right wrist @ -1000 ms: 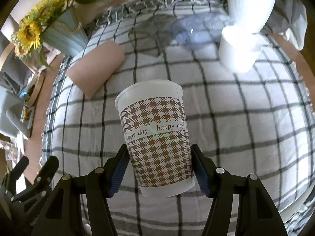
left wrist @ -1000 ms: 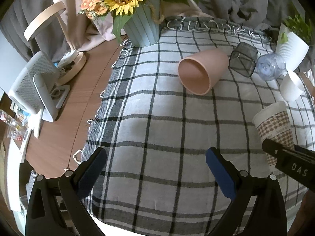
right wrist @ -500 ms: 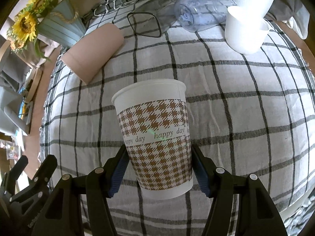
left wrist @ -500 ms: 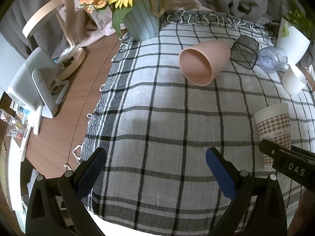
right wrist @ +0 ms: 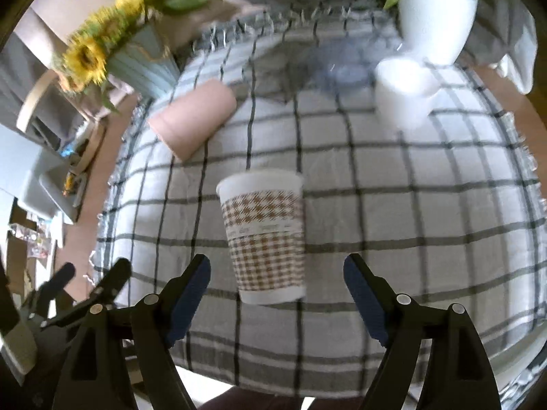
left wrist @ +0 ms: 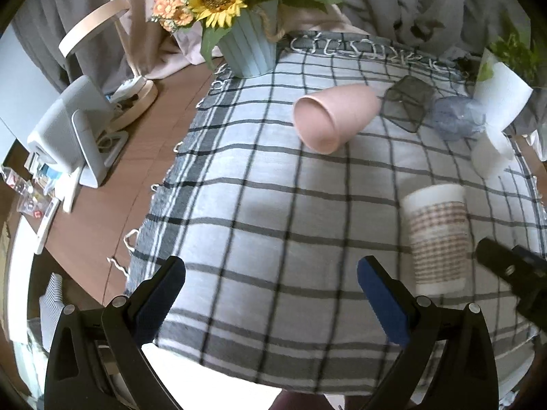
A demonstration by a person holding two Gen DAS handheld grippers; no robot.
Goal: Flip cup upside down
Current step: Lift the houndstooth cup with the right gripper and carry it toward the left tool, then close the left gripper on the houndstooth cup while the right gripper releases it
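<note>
A white paper cup with a brown houndstooth band [right wrist: 265, 239] stands on the checked cloth [right wrist: 410, 205], its closed end up. My right gripper [right wrist: 277, 273] is open, its blue pads wide on either side of the cup and clear of it. The cup also shows at the right of the left wrist view [left wrist: 437, 239]. My left gripper [left wrist: 271, 276] is open and empty over the front of the cloth.
A pink cup [left wrist: 333, 118] lies on its side at the back, beside a dark glass [left wrist: 407, 102] and a clear bluish cup [left wrist: 456, 116]. A white cup [right wrist: 403, 87], a white plant pot [right wrist: 434, 17] and a sunflower vase [left wrist: 246, 48] stand around.
My right gripper has opened and let go of the houndstooth cup, then drawn back from it. The cup now stands free on the cloth.
</note>
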